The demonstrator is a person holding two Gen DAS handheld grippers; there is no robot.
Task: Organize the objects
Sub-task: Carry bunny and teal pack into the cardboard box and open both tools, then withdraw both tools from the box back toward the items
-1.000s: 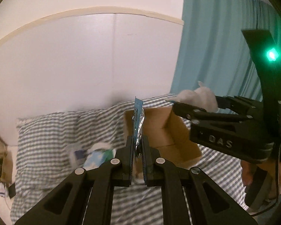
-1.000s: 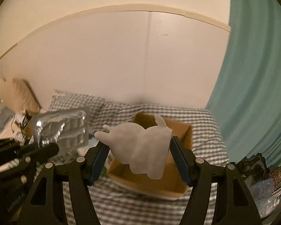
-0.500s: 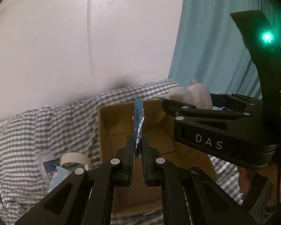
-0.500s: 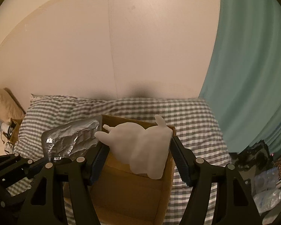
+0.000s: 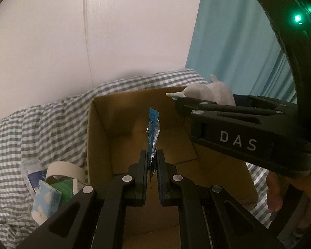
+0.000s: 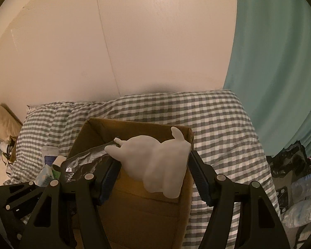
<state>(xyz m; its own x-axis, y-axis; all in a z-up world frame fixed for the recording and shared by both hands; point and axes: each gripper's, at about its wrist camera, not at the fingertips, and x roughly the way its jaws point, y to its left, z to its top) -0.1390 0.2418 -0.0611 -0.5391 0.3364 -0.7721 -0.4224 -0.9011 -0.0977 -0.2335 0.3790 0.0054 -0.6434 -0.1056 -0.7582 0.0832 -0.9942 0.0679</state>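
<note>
Holding both loads over the box [image 5: 105, 124] on the bed [image 6: 215, 112], I risk a clash: my left gripper [image 5: 151, 161] pinches the foil pack [image 5: 153, 132], my right gripper [image 6: 153, 166] clamps the white toy [image 6: 157, 164], and they crowd together, so either could drop outside.

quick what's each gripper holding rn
left gripper: closed on the foil blister pack, above the cardboard box
right gripper: closed on the white toy figure
</note>
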